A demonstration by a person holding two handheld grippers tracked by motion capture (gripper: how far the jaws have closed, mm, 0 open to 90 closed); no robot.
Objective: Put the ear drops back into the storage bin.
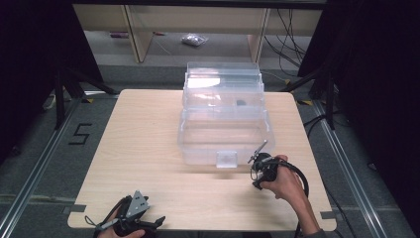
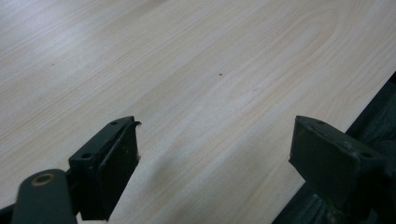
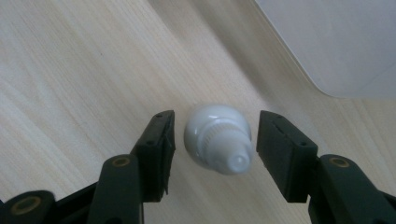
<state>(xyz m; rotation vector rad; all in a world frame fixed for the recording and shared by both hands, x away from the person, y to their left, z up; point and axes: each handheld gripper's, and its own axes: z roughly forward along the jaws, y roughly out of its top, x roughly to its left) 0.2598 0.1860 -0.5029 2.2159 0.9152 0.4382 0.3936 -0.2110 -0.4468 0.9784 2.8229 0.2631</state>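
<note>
While both hands sit at the near edge, the biggest thing is the pale wood table [image 1: 148, 148], w/ a clear plastic box [image 1: 224, 124] standing toward its far-centre; box lid is swung up at the back, a small dark item shows through the upper part, can't tell what it is. Front of box has a small clear latch tab [image 1: 227, 158].

Right gripper [image 1: 257, 171] is held in the person's right hand just off the box's front-right corner, near the latch tab but apart from it. Right gripper view: its jaws point down at the tabletop w/ a small white bottle [image 3: 219, 137] between them, approx centred. Bottle looks seen from its capped, ribbed nozzle end and sits on the wood. Jaws are partway closed, a thin gap showing on each side of the bottle, so pads aren't pressing it yet. Box corner shows pale at the top right of that view.

Left gripper [image 1: 143, 225] rests at the near-left edge of the table, well apart from box & bottle. Left gripper view: jaws spread wide over bare wood, nothing between them, table edge under the right-hand jaw.
</note>
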